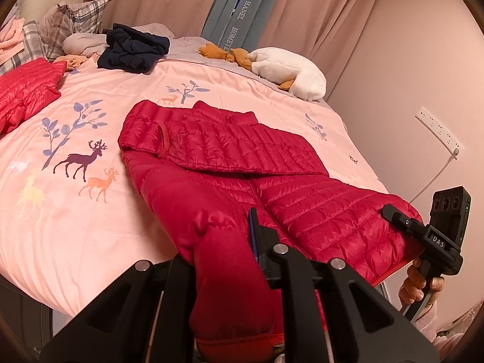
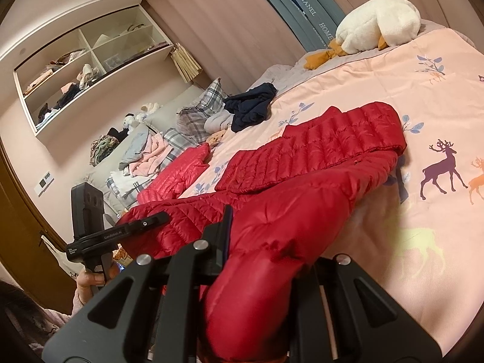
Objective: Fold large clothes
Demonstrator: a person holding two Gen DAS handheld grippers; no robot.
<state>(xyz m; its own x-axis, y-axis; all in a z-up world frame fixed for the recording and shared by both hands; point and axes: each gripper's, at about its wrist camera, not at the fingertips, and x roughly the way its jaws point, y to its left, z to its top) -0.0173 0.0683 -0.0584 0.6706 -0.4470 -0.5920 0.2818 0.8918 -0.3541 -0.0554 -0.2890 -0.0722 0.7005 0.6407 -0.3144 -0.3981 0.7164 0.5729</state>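
A red quilted down jacket (image 1: 230,154) lies on the pink deer-print duvet (image 1: 75,211), its sleeves folded across the chest. The hem end is lifted toward me. My left gripper (image 1: 230,230) is shut on one hem corner; the red fabric bunches over it and hides one finger. My right gripper (image 1: 391,211) is clamped on the other hem corner at the right, with a hand on its handle. In the right wrist view the jacket (image 2: 302,163) runs away from my right gripper (image 2: 257,236), which is shut on bunched fabric. My left gripper (image 2: 160,217) pinches the hem at the left.
A second red jacket (image 1: 27,90) lies at the bed's left. A navy garment (image 1: 133,48), plaid pillows (image 1: 69,24) and a white goose plush (image 1: 290,69) sit along the far side. A wall with a socket strip (image 1: 438,130) stands to the right. Open shelves (image 2: 84,69) hang above.
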